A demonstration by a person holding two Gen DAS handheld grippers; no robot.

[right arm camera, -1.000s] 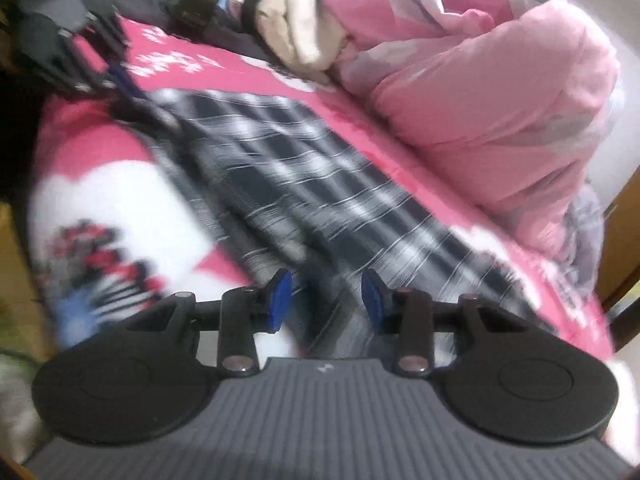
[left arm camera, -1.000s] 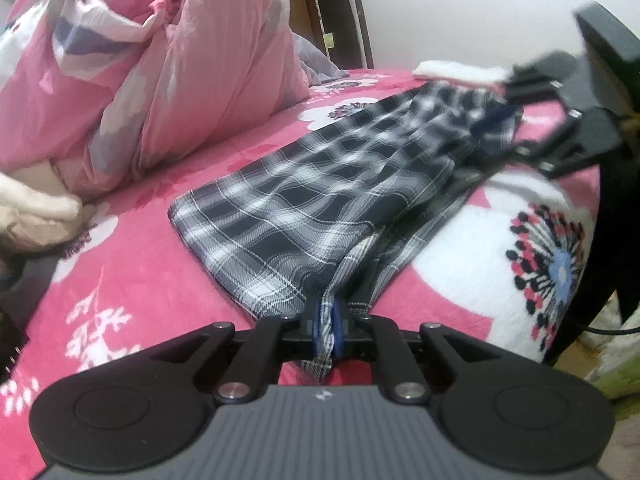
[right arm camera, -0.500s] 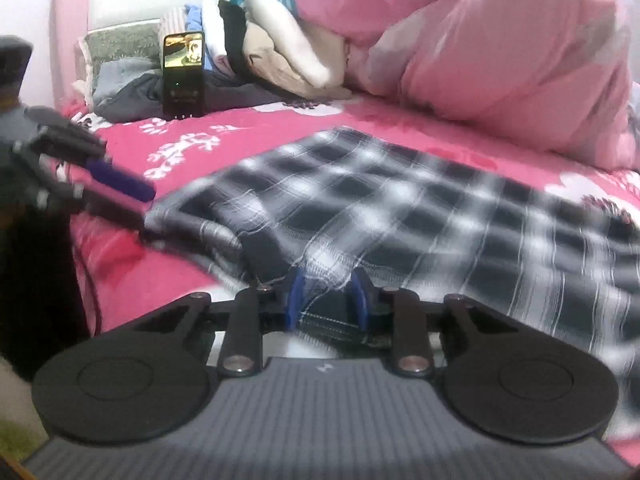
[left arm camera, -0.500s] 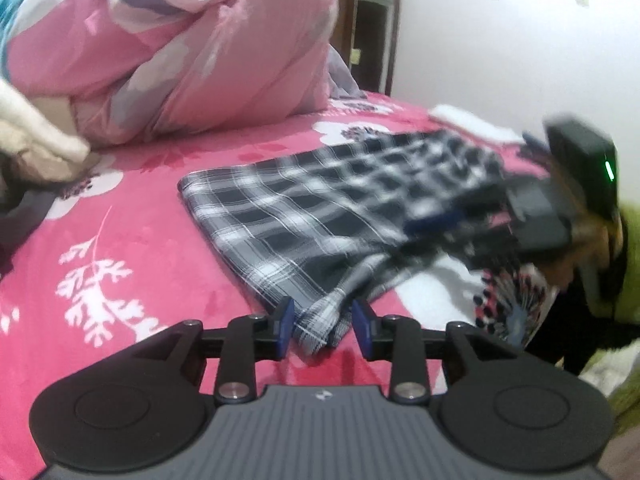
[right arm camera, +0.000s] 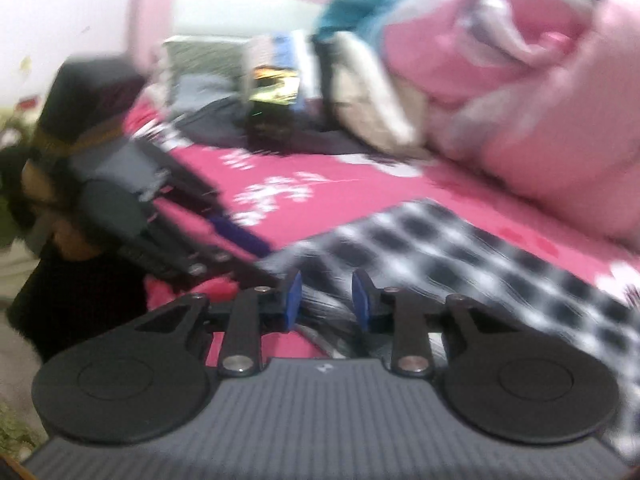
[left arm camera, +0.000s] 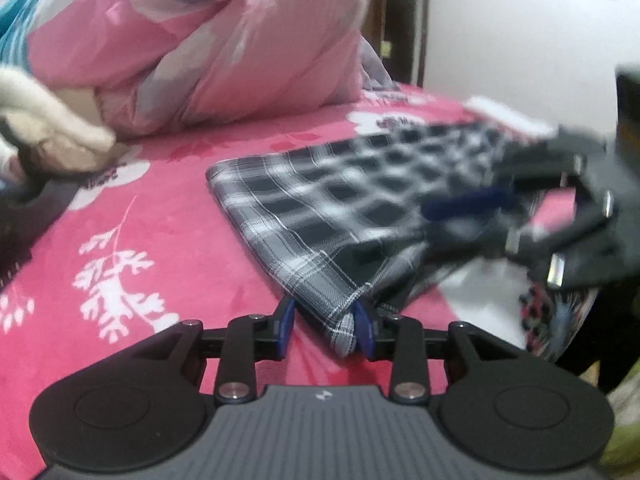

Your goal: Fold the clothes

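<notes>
Jaws on the left gripper (left arm camera: pixel 325 326) stand apart, with the near corner of the plaid garment (left arm camera: pixel 320 216) lying loose between them, closer to the right-hand pad and not pinched. Jaws on the right gripper (right arm camera: pixel 326 301) are likewise spread wide, with dark cloth at the garment's edge lying between and below them; the view is too blurred to say whether the pads touch it. That plaid garment (right arm camera: pixel 460 256), black and white, lies spread flat on the bed (left arm camera: pixel 132 240), which is covered with a bright pink sheet printed with white branches and flowers. In the left wrist view the right gripper (left arm camera: pixel 464 204) shows as a blurred dark shape with a blue pad over the garment's far right edge. Behind the garment a bunched pink quilt (left arm camera: pixel 224 40) is heaped on the bed, and beside it lies a cream bundle of cloth (left arm camera: pixel 48 128). The right wrist view, heavily blurred, shows more folded clothes (right arm camera: pixel 360 80) piled near the headboard (right arm camera: pixel 224 12).
</notes>
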